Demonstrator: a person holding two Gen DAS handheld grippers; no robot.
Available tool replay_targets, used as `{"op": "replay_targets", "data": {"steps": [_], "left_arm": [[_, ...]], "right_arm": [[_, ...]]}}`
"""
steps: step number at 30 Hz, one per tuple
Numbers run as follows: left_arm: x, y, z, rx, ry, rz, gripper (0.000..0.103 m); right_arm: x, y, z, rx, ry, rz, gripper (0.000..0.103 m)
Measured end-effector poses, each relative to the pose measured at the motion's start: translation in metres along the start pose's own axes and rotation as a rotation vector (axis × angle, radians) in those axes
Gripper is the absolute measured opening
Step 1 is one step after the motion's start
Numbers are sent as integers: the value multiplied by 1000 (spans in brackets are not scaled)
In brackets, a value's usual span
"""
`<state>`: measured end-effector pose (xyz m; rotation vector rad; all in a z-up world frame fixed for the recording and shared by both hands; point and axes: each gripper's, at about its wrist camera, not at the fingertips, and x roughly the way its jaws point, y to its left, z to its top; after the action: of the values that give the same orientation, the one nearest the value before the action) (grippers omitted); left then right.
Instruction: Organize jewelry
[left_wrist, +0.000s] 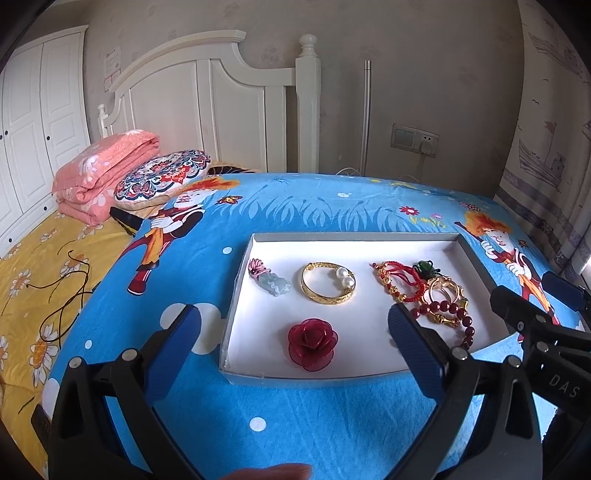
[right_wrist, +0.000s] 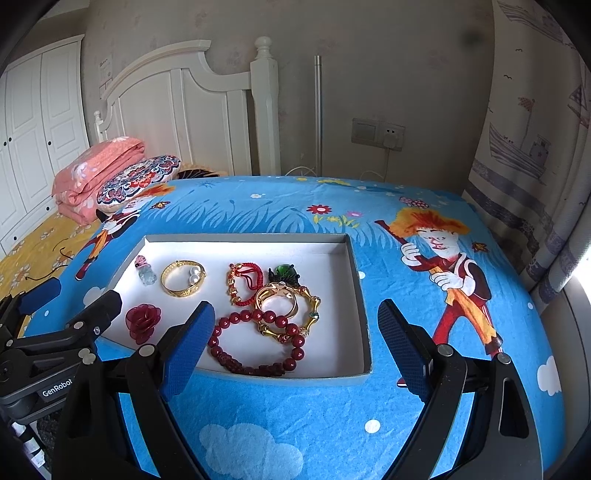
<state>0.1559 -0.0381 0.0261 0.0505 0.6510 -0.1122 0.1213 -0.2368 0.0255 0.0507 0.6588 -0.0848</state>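
Both grippers (left_wrist: 295, 332) (right_wrist: 295, 332) hover, jaws wide and empty; bangle (left_wrist: 328, 287) and rose (left_wrist: 312, 343) lie separated, bracelets (right_wrist: 273, 314) remain tangled at the tray's (right_wrist: 364, 325) 3 o'clock

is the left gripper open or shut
Open: the left gripper has its blue fingers spread wide over the white tray, holding nothing.

In the left wrist view the left gripper's (left_wrist: 295, 325) right finger (left_wrist: 413, 347) covers the near end of the red bead bracelet (left_wrist: 448, 312) piled beyond it, a blurred fingertip (left_wrist: 273, 472) is cut off below the jaws, and the wall notice (left_wrist: 112, 62) is illegible.
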Motion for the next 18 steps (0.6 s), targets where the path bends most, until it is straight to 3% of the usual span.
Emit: {"op": "replay_targets", "data": {"steps": [18], "left_arm": [[5,-2,0,-4,0,14,98]], "right_arm": [[2,0,-1,-8,9,3,84]]}}
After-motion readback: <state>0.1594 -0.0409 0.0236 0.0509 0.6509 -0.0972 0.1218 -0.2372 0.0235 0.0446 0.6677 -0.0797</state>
